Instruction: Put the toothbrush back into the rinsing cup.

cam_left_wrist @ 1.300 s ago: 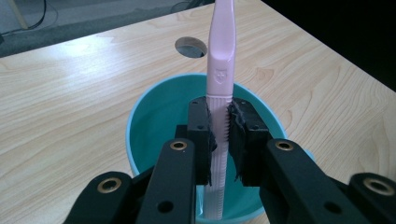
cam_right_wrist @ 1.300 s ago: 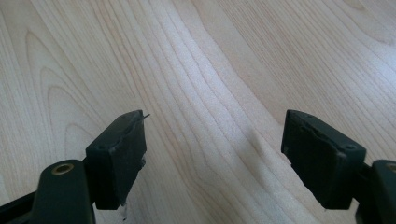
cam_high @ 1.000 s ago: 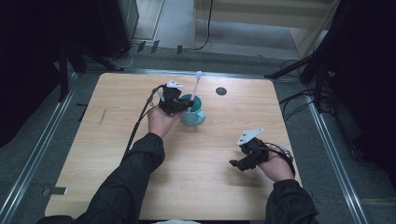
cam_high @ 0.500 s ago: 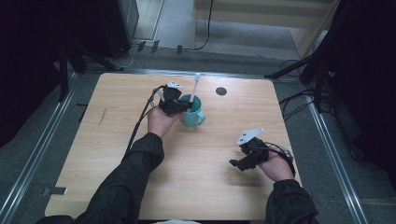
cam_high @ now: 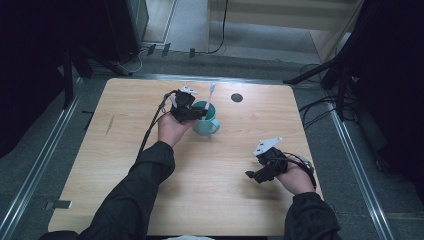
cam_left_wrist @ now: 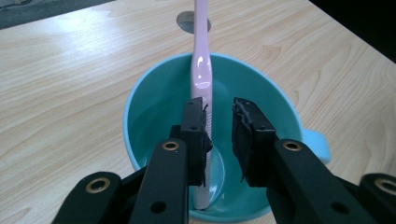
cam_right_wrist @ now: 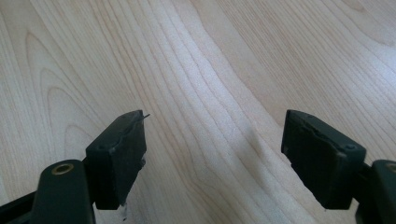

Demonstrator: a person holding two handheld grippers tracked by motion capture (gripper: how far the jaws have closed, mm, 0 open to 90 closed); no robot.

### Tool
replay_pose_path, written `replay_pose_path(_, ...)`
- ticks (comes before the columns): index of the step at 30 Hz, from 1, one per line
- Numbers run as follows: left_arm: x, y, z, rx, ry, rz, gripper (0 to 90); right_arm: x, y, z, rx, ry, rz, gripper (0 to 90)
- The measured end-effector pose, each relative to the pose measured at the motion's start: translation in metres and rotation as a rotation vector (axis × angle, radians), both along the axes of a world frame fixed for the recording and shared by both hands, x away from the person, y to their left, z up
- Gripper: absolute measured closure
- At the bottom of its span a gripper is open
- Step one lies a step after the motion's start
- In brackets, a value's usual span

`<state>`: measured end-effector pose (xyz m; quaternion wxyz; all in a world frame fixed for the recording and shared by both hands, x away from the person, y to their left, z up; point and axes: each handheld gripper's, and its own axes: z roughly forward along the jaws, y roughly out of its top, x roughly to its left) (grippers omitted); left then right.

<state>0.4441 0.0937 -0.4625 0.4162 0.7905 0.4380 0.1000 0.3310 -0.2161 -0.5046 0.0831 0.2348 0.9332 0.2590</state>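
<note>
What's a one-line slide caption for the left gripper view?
Left gripper, jaws just opening, lets go of a pink toothbrush standing in a teal mug on the wooden table.

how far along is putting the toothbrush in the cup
Done: the pale pink plastic toothbrush stands inside the teal ceramic mug, leaning on its far rim. In hand: the left gripper has just been opening, with a gap at one pad, so the brush looks released. Left: pulling that gripper clear. The right gripper hangs open over the wooden table.
</note>
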Motion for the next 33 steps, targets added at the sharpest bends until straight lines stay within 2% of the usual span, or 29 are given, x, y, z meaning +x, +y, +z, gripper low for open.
replay_pose_path(4, -0.003, 0.002, 0.010, 0.000, -0.010, -0.016, 71.9, 0.000, 0.000, 0.000, 0.000, 0.000, -0.001, 21.9)
replay_pose_path(8, -0.007, 0.004, 0.022, 0.021, -0.018, -0.040, 67.3, 0.000, 0.000, 0.000, 0.001, 0.002, -0.004, 21.9)
replay_pose_path(10, -0.009, 0.006, 0.027, 0.028, -0.010, -0.047, 61.6, 0.000, 0.000, 0.000, -0.001, 0.001, -0.002, 21.9)
replay_pose_path(17, -0.022, 0.017, 0.045, 0.048, 0.020, -0.087, 54.4, 0.000, 0.000, -0.001, -0.008, 0.003, -0.001, 21.9)
replay_pose_path(20, -0.030, 0.024, 0.053, 0.047, 0.025, -0.107, 51.4, 0.000, 0.000, -0.001, -0.012, 0.004, 0.000, 21.9)
replay_pose_path(22, -0.036, 0.028, 0.057, 0.063, 0.026, -0.113, 48.6, 0.000, 0.000, -0.002, -0.013, 0.003, 0.000, 21.9)
replay_pose_path(26, -0.046, 0.036, 0.059, 0.094, 0.043, -0.133, 45.2, 0.000, 0.000, -0.002, -0.014, 0.006, 0.000, 21.9)
replay_pose_path(29, -0.052, 0.043, 0.058, 0.114, 0.028, -0.132, 43.8, 0.000, 0.000, -0.003, -0.018, 0.008, -0.002, 21.9)
replay_pose_path(33, -0.060, 0.056, 0.050, 0.131, 0.056, -0.129, 43.5, -0.001, 0.000, -0.003, -0.021, 0.011, -0.005, 21.9)
